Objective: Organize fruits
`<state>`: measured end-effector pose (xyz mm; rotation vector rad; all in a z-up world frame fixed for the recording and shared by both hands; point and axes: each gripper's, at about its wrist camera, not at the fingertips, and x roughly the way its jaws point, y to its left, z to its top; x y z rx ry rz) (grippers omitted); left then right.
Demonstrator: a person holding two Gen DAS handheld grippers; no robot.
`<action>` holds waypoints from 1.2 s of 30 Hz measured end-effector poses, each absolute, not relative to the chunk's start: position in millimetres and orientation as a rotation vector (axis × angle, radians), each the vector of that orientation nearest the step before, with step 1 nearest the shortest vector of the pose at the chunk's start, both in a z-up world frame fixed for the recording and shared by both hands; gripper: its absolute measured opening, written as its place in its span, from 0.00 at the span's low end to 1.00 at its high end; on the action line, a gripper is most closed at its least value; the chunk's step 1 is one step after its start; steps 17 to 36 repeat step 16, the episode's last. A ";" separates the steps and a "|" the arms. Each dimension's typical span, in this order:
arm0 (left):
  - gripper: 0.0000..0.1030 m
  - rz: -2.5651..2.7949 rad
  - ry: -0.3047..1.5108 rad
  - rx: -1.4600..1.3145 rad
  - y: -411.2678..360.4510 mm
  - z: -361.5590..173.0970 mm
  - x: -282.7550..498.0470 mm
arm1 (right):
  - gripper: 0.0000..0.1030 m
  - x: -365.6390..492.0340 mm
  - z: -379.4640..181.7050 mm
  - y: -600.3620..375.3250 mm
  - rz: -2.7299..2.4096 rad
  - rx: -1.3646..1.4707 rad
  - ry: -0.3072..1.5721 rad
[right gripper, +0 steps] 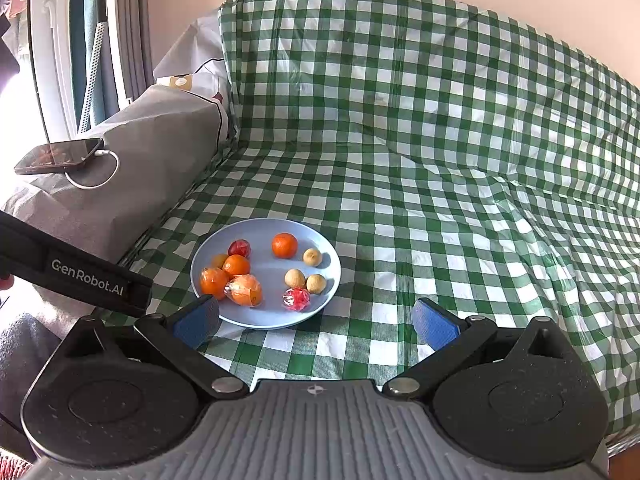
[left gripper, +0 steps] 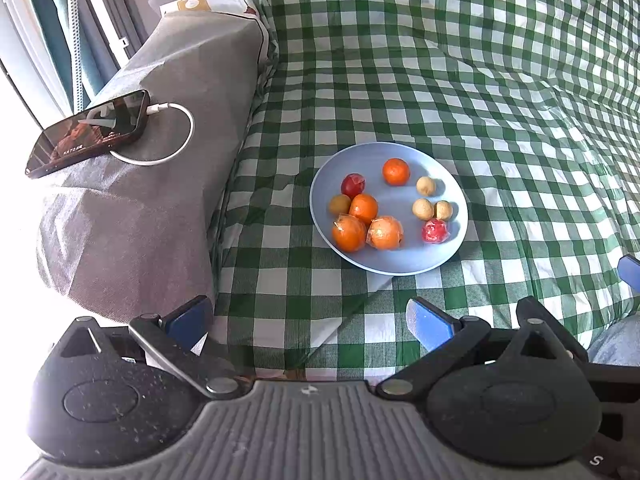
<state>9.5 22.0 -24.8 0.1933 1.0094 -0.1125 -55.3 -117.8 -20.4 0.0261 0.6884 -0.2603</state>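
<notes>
We count one blue plate (left gripper: 400, 266) holding nine fruits: four oranges (left gripper: 396, 171), three small tan fruits at 3 o'clock (left gripper: 425, 186), two red ones (left gripper: 353, 185). One phone (left gripper: 88, 134), one white cable (left gripper: 176, 148).

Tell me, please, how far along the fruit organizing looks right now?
Barely begun. All the fruit sits mixed on the blue plate: oranges, pale round fruits and red ones. Nothing is in hand; the left tool and right tool are open, short of the plate. All sorting remains.
</notes>
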 end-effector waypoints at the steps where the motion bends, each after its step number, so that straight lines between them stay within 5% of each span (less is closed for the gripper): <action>1: 1.00 -0.113 1.009 0.195 21.9 -24.7 9.6 | 0.99 -54.8 -21.4 -118.1 -0.261 0.026 0.687; 36: 1.00 -0.106 0.985 0.216 21.1 -23.0 9.7 | 0.99 -54.8 -18.4 -116.0 -0.247 0.026 0.678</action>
